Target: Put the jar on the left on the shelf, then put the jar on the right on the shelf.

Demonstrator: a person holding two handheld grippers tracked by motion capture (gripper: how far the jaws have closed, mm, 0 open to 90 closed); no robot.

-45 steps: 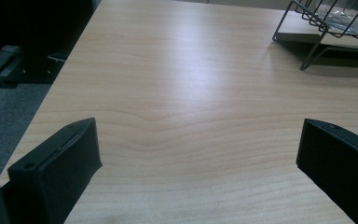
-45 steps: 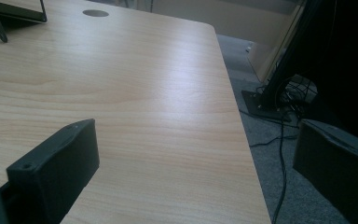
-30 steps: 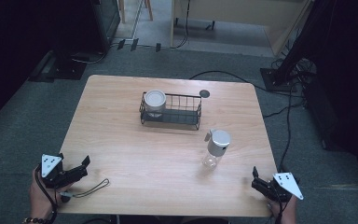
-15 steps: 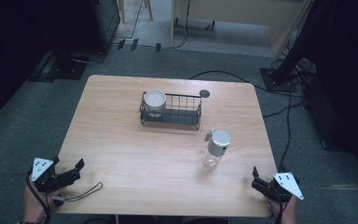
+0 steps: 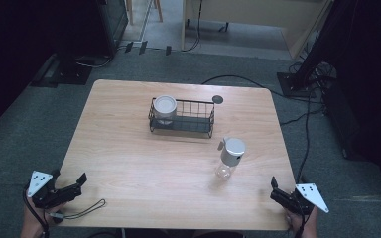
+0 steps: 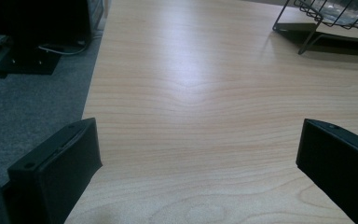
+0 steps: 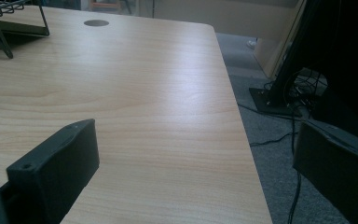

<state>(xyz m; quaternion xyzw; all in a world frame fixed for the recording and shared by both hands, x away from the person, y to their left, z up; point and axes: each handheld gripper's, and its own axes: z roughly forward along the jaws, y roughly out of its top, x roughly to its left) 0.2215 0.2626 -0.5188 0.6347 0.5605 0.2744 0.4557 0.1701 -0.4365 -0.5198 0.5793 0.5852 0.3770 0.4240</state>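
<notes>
Both claws sit idle at the near corners, so I'd judge the work not yet begun. The left gripper [image 5: 68,187] and right gripper [image 5: 276,190] stand wide open, holding nothing. The bottle [image 5: 229,157] stands ahead and left of the right claw, near the wire basket [image 5: 204,120]; reaching it looks next. No label is readable from here.

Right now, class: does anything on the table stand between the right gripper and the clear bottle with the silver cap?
Nothing visible does. The right gripper sits open at the table's near right corner, and the clear bottle with the silver cap stands upright ahead of it to its left, with bare wooden table between them. The wire basket lies beyond the bottle.
</notes>
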